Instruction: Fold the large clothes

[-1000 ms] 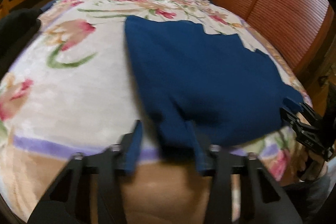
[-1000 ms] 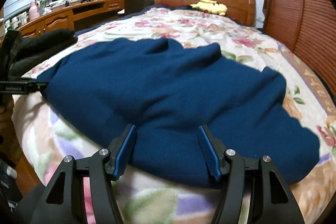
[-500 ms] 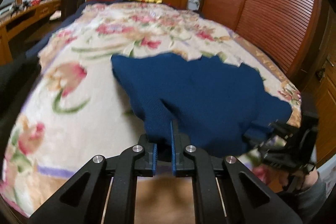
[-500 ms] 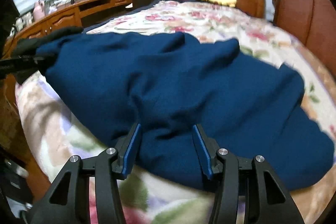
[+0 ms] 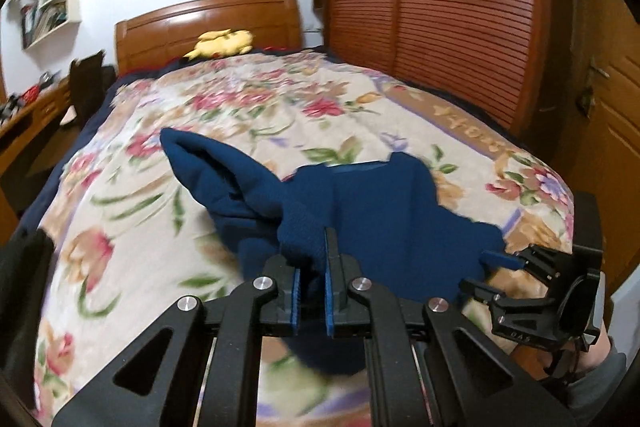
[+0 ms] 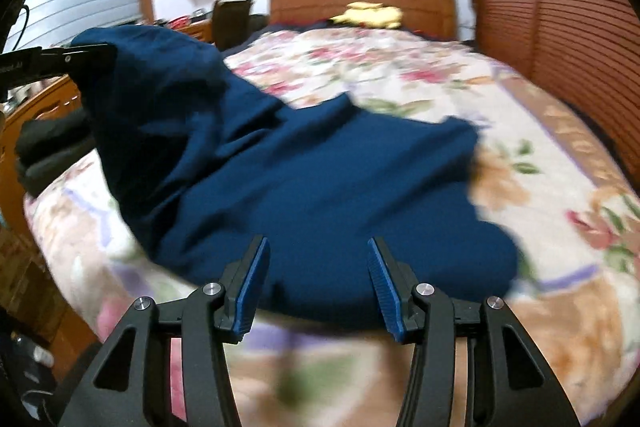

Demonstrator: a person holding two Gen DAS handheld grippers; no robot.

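Since a second ago the left gripper (image 5: 310, 279) has clamped and lifted the dark blue knit garment's (image 6: 320, 187) corner, while the right gripper's (image 6: 318, 287) jaws, half open and gripping nothing, straddle its near hem.

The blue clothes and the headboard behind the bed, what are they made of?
The blue clothes look like soft, matte knit or fleece: a nubby texture shows where they bunch and drape. The headboard looks like varnished wood: reddish-brown, with light glinting off it.

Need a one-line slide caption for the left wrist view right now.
Left gripper pinches a bunched edge of the navy garment above the floral bedspread, right gripper alongside.
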